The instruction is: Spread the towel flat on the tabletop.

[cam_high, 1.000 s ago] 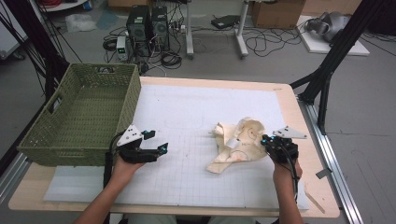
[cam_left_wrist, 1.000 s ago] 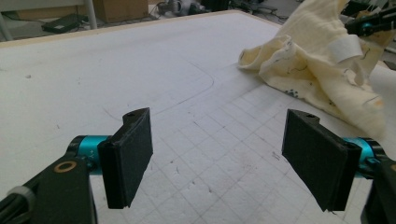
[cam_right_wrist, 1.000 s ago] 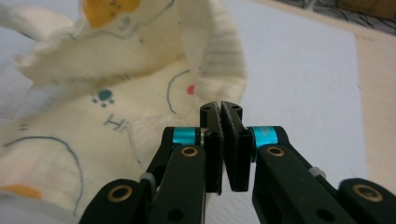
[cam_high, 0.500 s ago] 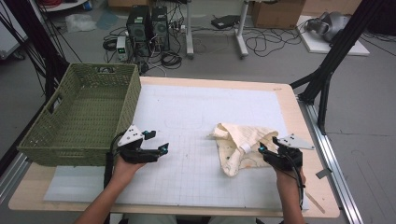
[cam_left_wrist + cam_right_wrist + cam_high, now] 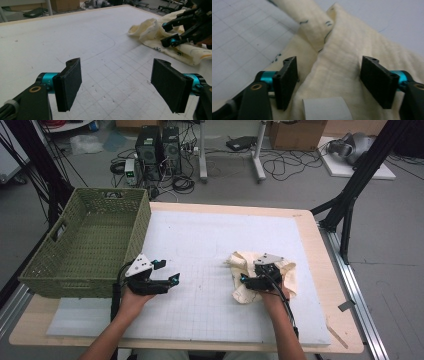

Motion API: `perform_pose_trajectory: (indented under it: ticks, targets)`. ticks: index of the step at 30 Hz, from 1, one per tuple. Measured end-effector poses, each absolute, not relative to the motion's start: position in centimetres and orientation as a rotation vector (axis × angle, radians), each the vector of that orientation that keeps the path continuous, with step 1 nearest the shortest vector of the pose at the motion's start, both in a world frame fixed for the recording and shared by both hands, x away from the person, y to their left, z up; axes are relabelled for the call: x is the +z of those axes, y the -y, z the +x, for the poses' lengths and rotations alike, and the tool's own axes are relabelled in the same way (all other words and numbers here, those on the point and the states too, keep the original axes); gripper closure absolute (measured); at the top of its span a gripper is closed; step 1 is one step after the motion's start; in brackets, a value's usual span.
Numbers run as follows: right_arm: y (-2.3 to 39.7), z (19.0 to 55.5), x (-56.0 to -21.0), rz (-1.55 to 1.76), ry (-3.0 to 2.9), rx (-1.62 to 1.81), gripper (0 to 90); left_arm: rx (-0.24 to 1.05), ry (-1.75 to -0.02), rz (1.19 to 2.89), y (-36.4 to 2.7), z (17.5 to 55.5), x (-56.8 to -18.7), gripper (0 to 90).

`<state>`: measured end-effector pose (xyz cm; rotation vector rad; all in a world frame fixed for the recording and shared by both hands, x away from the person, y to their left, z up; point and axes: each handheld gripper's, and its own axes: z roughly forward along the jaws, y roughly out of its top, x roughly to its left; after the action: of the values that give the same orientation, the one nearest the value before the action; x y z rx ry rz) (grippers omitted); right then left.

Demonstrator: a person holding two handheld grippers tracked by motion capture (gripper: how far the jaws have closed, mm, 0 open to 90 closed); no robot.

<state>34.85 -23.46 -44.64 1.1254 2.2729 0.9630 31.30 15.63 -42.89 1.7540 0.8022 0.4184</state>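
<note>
1. The cream cloth (image 5: 262,276) lies crumpled on the white mat, toward the right edge of the bench (image 5: 310,227) and nearer its front than its back.
2. My right claw (image 5: 243,281) sits directly on top of the cloth and points toward the left edge of the bench; its jaws have just been opening, and they now stand apart with a raised fold of fabric between the pads, neither pad pressing on it.
3. The cloth's long side runs roughly from the back left to the front right, and the fold (image 5: 329,62) climbs straight ahead of the right claw's jaws.
4. My left claw (image 5: 167,272) hovers wide open and empty near the front left, just beside the green basket (image 5: 85,245) and well apart from the cloth.
5. My right hand is far the nearer, its forearm coming in from the front edge.
</note>
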Motion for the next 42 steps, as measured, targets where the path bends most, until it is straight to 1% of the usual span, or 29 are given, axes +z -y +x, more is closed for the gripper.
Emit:
perform_pose_trajectory:
  ticks: [2,5,7,11,15,25,28,29,30,32,33,36,39,42]
  targets:
    - [23.7,35.2,-44.9,1.158,-2.273,1.015,46.7,0.417,-0.804,1.751,-15.7,31.3,-42.9,25.0]
    - [23.9,35.2,-44.8,1.186,-2.264,1.030,67.7,0.417,-0.803,1.752,-15.7,31.3,-42.9,25.0]
    - [23.9,35.1,-44.7,1.184,-2.279,1.049,78.4,0.420,-0.804,1.752,-15.7,31.3,-42.9,25.0]
    - [23.0,34.6,-44.8,1.127,-2.327,1.111,80.7,0.427,-0.803,1.746,-15.8,31.3,-42.8,25.1]
    - [21.6,33.8,-44.7,1.046,-2.398,1.182,80.9,0.431,-0.808,1.738,-15.9,31.3,-42.7,25.2]
    - [16.3,31.9,-44.2,0.764,-2.598,1.344,81.3,0.454,-0.812,1.720,-16.2,31.2,-42.3,25.9]
    - [14.6,31.4,-44.2,0.671,-2.650,1.328,79.8,0.459,-0.814,1.720,-16.4,31.2,-42.3,25.9]
    - [14.4,31.3,-44.3,0.664,-2.654,1.317,75.9,0.459,-0.815,1.719,-16.4,31.2,-42.3,25.9]
    - [14.4,31.3,-44.3,0.662,-2.653,1.321,69.8,0.459,-0.816,1.720,-16.5,31.2,-42.3,25.9]
    - [14.8,31.3,-44.0,0.689,-2.625,1.331,53.6,0.458,-0.817,1.720,-16.6,31.2,-42.3,25.9]
    - [15.1,31.3,-43.8,0.706,-2.602,1.334,48.7,0.457,-0.818,1.720,-16.6,31.2,-42.3,25.9]
    - [16.5,30.9,-42.9,0.732,-2.534,1.344,39.6,0.449,-0.807,1.730,-16.5,31.3,-42.4,26.9]
    - [18.7,30.4,-41.8,0.757,-2.453,1.367,36.2,0.430,-0.779,1.743,-16.1,31.4,-42.3,29.9]
    - [21.1,29.8,-41.0,0.795,-2.383,1.376,36.1,0.395,-0.717,1.776,-15.1,31.5,-42.0,35.1]
